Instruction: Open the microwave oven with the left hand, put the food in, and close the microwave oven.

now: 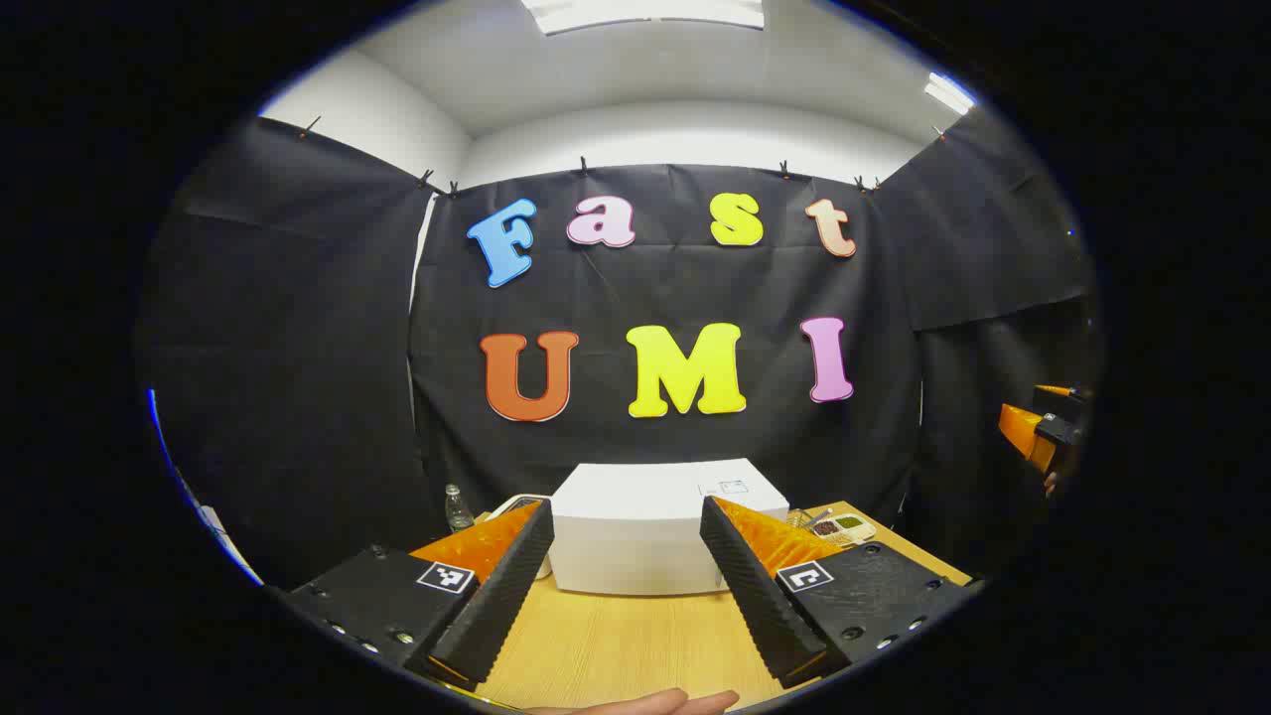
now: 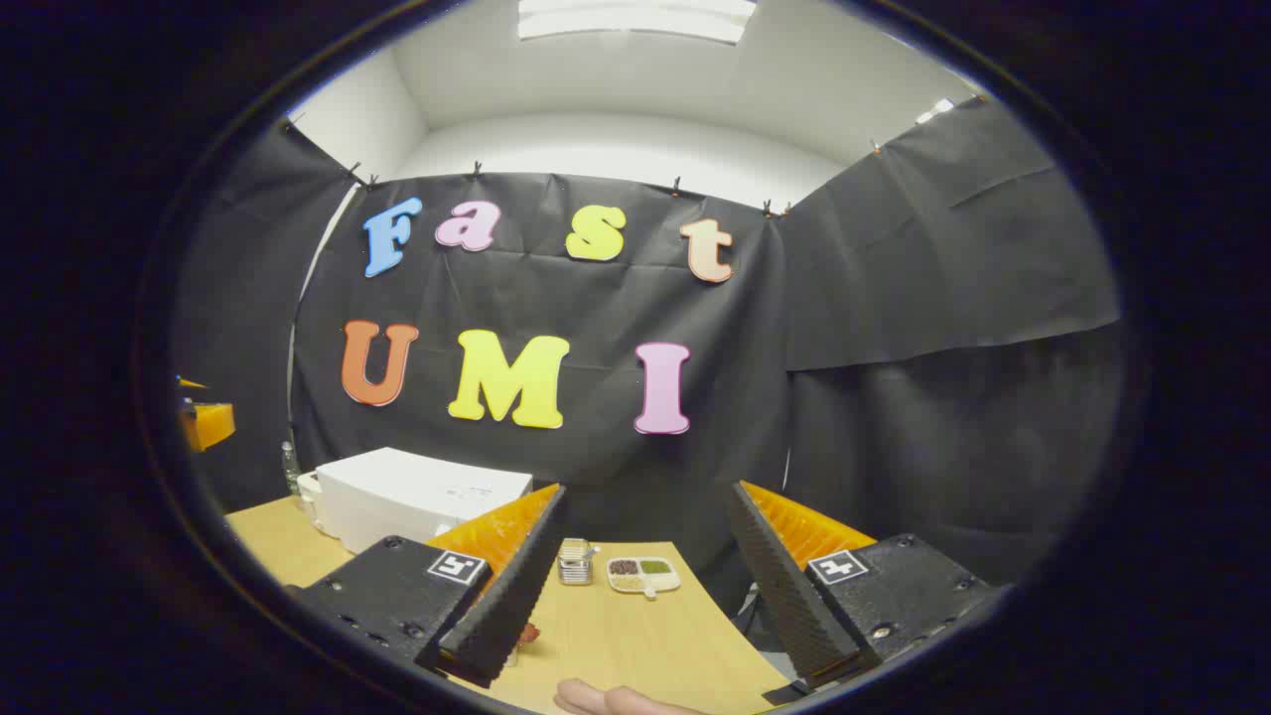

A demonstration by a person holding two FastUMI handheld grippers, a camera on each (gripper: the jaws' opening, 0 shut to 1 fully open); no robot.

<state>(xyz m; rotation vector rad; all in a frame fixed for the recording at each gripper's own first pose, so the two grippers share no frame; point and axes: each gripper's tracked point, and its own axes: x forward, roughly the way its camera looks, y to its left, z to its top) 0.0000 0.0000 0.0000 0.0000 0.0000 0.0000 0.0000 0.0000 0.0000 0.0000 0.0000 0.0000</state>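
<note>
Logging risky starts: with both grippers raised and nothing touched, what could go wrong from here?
1. The microwave is plain white on the side facing the left hand-held gripper; no handle is visible, so the open jaws may miss the door.
2. A small tray and a metal container sit near the table edge; the right hand-held gripper could knock them.

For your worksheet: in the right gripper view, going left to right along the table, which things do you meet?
Clear bottle → white microwave oven → small metal container → divided dish of dry foods.
</note>
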